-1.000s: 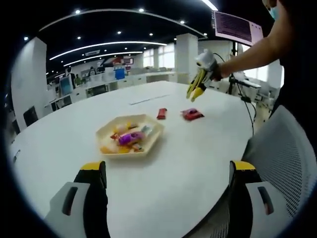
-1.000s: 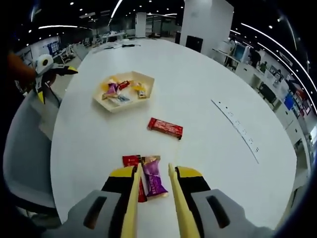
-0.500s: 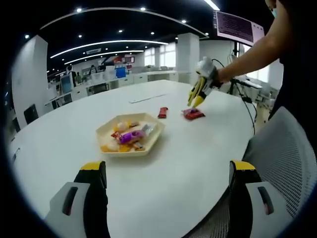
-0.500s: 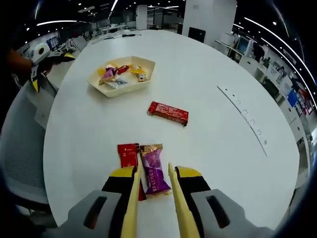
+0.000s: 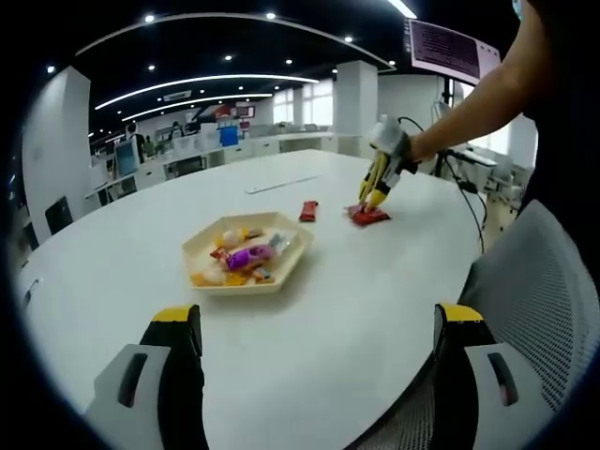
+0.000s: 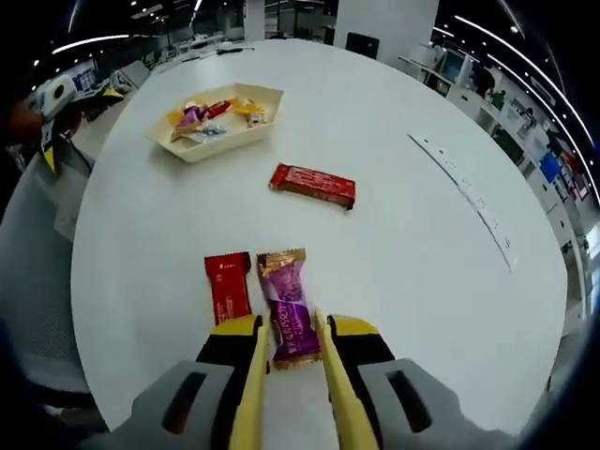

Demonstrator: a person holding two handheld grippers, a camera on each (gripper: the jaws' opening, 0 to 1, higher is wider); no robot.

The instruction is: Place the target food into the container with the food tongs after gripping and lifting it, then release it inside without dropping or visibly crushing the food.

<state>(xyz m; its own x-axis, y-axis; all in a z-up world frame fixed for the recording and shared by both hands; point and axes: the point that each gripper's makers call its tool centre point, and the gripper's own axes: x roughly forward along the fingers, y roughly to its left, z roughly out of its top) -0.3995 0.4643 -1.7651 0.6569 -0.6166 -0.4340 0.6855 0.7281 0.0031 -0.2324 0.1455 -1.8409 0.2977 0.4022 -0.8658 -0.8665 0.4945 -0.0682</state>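
Tongs [image 6: 290, 349] on the right gripper straddle the near end of a purple candy [image 6: 287, 306], blades apart; a red packet [image 6: 228, 286] lies just left, the tray [image 6: 251, 120] well ahead.

Nothing here can be read. The purple wrapper [image 6: 288, 316] has lettering down its length, too blurred to make out. The red packet [image 6: 228, 286] carries a small pale mark, the red bar [image 6: 313, 184] faint print, and the hanging screen [image 5: 450, 52] rows of unreadable text.
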